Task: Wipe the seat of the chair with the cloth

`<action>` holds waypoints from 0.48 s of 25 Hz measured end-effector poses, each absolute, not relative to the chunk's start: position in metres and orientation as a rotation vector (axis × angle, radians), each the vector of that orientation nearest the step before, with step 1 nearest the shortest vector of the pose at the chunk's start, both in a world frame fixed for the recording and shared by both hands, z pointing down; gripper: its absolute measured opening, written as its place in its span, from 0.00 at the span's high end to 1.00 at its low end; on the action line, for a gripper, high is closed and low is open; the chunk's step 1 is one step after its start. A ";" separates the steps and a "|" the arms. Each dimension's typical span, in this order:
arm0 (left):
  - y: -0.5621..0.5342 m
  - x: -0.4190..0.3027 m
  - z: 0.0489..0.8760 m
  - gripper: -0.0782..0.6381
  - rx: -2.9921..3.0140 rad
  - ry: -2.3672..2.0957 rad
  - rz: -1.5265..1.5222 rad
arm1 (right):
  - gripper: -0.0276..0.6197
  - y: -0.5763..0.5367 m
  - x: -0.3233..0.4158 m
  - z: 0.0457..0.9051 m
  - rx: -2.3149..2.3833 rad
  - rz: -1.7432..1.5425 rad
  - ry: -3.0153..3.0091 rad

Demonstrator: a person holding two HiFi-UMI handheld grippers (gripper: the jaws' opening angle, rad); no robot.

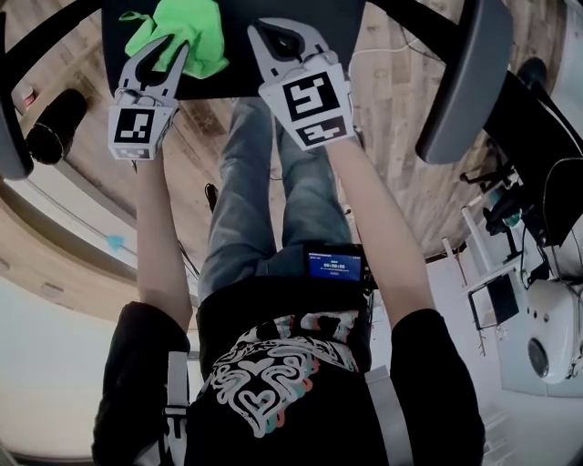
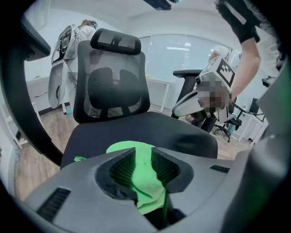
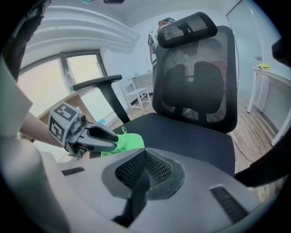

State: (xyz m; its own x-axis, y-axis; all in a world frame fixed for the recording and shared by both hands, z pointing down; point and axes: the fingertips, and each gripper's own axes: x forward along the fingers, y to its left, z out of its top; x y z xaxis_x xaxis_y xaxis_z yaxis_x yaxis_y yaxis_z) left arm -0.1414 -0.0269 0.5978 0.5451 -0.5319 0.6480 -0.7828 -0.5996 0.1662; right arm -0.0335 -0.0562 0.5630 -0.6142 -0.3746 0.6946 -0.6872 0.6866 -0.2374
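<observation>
Left claw [image 1: 178, 47], angled down at the front edge of the black seat [image 1: 235, 45]: jaws narrow, with a fold of the green cloth [image 1: 191, 27] filling the gap between the pads. The rest of the cloth lies bunched on the seat just beyond the tips. Right claw [image 1: 273, 29], to the right of the left one and apart from it, is angled down likewise, jaws together and empty. Each claw carries a cube with black-and-white square markers; no lettering is legible. A small blue screen [image 1: 334, 266] at the person's waist shows writing too small to read. Both forearms reach straight forward. Beyond the claws the seat is bare up to the mesh backrest [image 2: 111, 86]. An armrest [image 1: 465, 82] flanks the right claw.
</observation>
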 end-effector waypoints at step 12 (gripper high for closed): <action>-0.004 -0.145 0.655 0.47 2.299 -0.869 1.134 | 0.96 -0.033 -0.053 0.574 0.726 0.709 -2.295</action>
